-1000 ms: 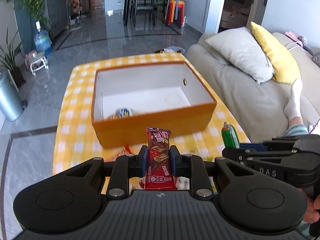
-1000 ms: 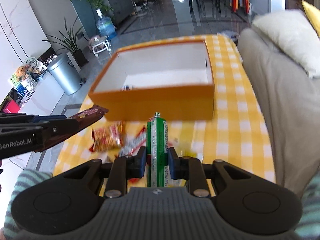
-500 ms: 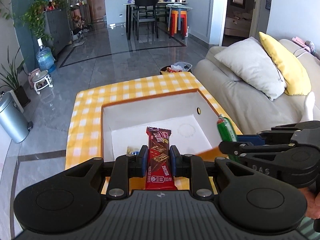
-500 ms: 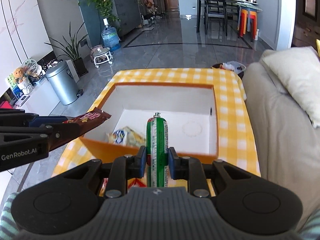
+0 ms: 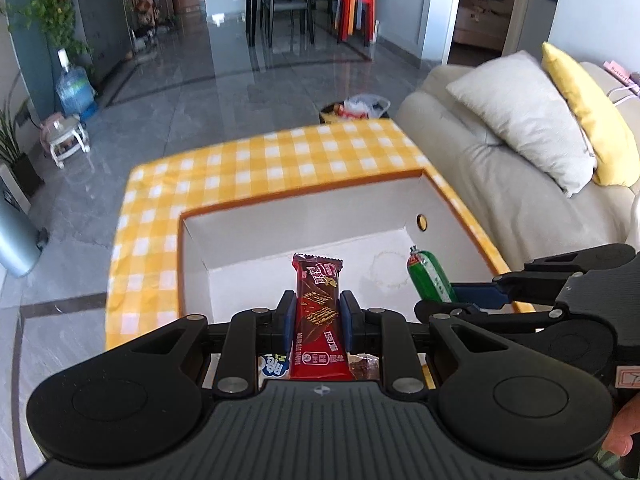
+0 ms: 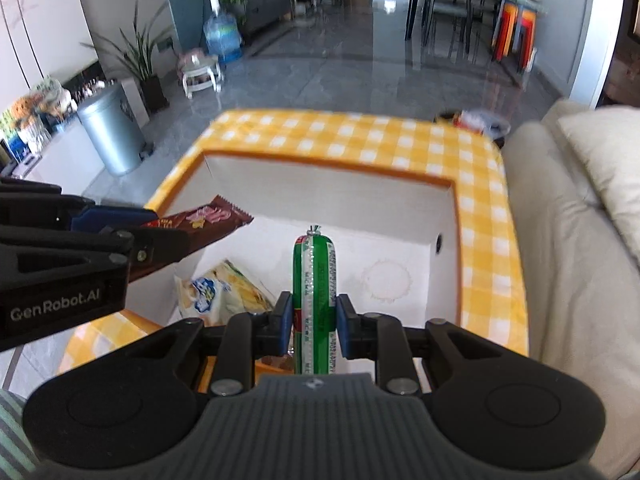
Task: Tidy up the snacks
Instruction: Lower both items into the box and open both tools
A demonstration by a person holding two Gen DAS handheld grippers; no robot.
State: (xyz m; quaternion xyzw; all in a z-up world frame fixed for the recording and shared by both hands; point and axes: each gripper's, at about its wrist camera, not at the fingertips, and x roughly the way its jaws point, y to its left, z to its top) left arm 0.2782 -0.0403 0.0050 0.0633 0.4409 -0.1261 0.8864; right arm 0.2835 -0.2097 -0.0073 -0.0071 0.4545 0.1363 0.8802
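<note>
Red-brown wafer bar point(image 5: 318, 312) pinched between left gripper point(image 5: 318, 320) pads, poking toward 12 o'clock above the box point(image 5: 300, 204) floor. Green sausage stick point(image 6: 314, 296) clamped likewise in right gripper point(image 6: 314, 322), at 3 o'clock of the bar. Below, yellow snack packet point(image 6: 224, 292) lying near the box's near-left corner; white floor beyond bare out to the orange rim. Checked tablecloth point(image 5: 260, 160) ending at 12 o'clock.
</note>
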